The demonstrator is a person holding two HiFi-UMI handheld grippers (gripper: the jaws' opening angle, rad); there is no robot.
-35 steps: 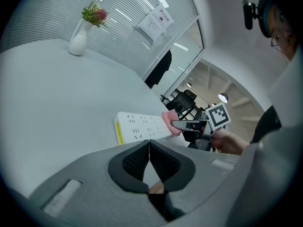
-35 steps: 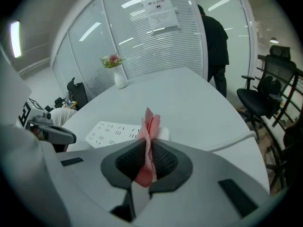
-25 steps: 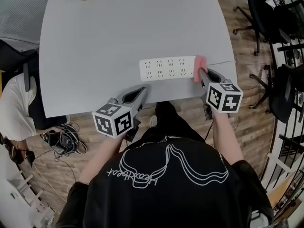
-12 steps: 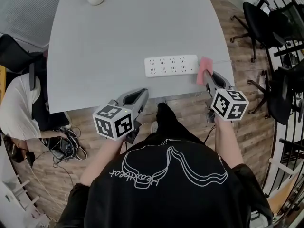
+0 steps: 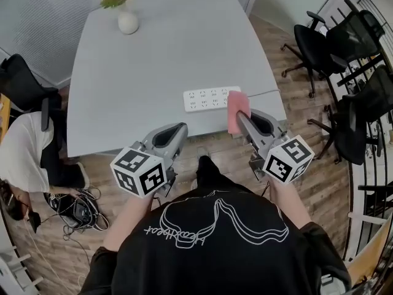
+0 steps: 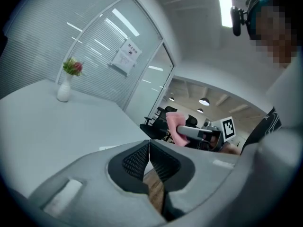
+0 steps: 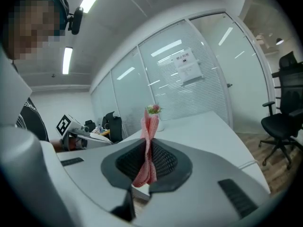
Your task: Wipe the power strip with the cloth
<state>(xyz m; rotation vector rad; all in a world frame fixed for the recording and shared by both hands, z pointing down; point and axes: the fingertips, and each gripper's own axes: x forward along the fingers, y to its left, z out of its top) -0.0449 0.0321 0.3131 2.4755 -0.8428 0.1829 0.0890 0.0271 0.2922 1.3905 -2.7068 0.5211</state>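
Note:
A white power strip (image 5: 210, 98) lies flat near the front edge of the grey table (image 5: 159, 54). My right gripper (image 5: 241, 119) is shut on a pink cloth (image 5: 237, 110) that hangs just right of the strip's end, lifted off the table; the same cloth (image 7: 147, 145) stands pinched between the jaws in the right gripper view. My left gripper (image 5: 177, 131) is shut with nothing in it, held over the table's front edge, left of and nearer than the strip. In the left gripper view the jaws (image 6: 148, 161) touch, and the cloth (image 6: 174, 127) shows beyond.
A white vase with flowers (image 5: 126, 14) stands at the table's far left corner. Black office chairs (image 5: 319, 42) stand to the right on the wooden floor. A seated person (image 5: 24, 146) in white is at the left, with cables (image 5: 77, 208) on the floor.
My right gripper has drawn back toward me and lifted, carrying the cloth off the strip's right end. The head view has pulled back, showing more of the table. The left gripper stays put.

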